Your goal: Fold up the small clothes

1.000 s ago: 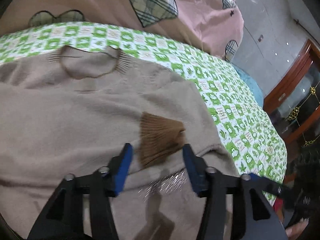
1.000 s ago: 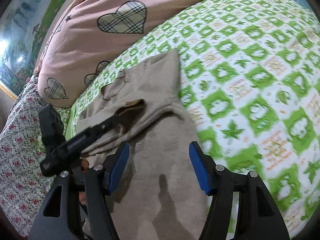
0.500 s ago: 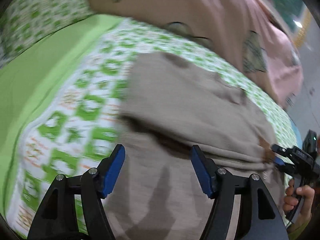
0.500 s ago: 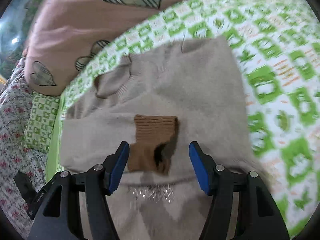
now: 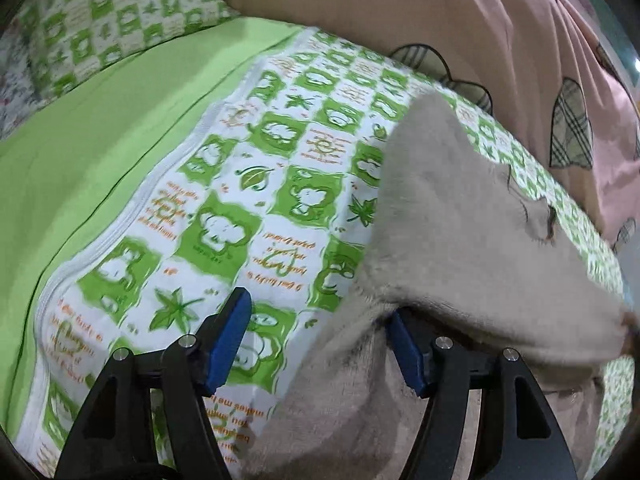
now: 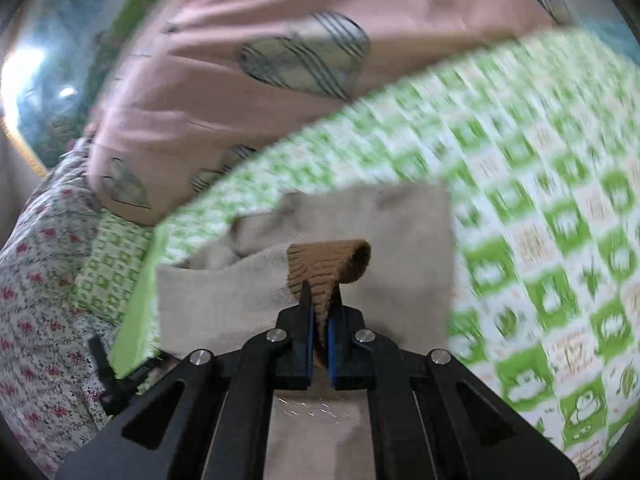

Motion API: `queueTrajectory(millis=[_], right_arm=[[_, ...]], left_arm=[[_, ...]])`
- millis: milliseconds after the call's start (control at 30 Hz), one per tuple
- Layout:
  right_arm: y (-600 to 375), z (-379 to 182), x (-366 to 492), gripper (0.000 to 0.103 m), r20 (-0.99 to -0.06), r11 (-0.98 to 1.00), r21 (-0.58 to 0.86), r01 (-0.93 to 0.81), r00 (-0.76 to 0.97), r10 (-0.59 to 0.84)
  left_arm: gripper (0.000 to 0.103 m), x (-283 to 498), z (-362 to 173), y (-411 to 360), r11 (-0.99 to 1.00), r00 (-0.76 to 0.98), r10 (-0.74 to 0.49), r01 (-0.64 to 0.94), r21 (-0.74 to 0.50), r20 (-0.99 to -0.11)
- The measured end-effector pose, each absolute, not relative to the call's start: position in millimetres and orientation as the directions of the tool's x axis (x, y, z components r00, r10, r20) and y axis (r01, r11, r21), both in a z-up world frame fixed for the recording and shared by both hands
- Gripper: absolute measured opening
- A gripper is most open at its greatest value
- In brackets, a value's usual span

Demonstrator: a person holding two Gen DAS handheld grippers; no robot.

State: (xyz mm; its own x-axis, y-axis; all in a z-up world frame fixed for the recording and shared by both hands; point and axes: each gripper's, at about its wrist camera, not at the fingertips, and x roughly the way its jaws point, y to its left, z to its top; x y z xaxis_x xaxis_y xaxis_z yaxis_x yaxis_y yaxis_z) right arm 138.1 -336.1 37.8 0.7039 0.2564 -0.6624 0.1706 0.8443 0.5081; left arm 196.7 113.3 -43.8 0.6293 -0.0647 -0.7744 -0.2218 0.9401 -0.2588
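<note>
A beige knit sweater (image 5: 460, 240) lies folded on the green-and-white patterned sheet (image 5: 256, 208). My left gripper (image 5: 320, 340) hovers open at the sweater's left edge. Its right pad (image 5: 404, 356) sits tucked under a fold of the knit, and its left pad (image 5: 230, 340) is over the bare sheet. In the right wrist view the sweater (image 6: 400, 240) has a brown ribbed cuff (image 6: 332, 264) resting on top. My right gripper (image 6: 320, 320) is shut on the near end of that cuff. The far end curls up and open.
A pink quilt with plaid hearts (image 5: 480, 40) is heaped behind the sweater. A plain green sheet (image 5: 100, 140) and a checked pillow (image 5: 120, 12) lie to the left. Floral fabric (image 6: 36, 320) covers the bed's left side. A black tool part (image 6: 106, 376) shows there.
My left gripper swung from over the cuff to the sweater's left edge. My right gripper moved in over the brown cuff and closed on it.
</note>
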Motion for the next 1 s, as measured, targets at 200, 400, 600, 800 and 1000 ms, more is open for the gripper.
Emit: queueTrajectory(millis=[200,400,600,800,1000], right_arm=[[-336,-13,136,0.006,-0.766,0.873,0.433,0.226,0.602,0.224],[-329,2,123,0.014,-0.822,0.922,0.273,0.275,0.564,0.076],[-279,54,155,0.085,-0.711,0.925,0.377,0.046,0.654,0.257],[-158,55,269,0.085,-0.660,0.813,0.495,-0.307,0.476,0.582],[-77,20,383,0.085,-0.675,0.723,0.594,-0.353,0.269,0.687]], left_arm=[[0.068,176,-45,132,0.896,0.664,-0.098,-0.266,-0.355,-0.742],[0.068,164,-50,141,0.864,0.708,-0.159,-0.237,-0.443,-0.688],[0.075,164,-50,136,0.874,0.721,-0.158,-0.216,-0.436,-0.675],[0.078,162,-54,141,0.854,0.744,-0.190,-0.197,-0.481,-0.641],[0.081,159,-56,144,0.842,0.765,-0.207,-0.178,-0.509,-0.610]])
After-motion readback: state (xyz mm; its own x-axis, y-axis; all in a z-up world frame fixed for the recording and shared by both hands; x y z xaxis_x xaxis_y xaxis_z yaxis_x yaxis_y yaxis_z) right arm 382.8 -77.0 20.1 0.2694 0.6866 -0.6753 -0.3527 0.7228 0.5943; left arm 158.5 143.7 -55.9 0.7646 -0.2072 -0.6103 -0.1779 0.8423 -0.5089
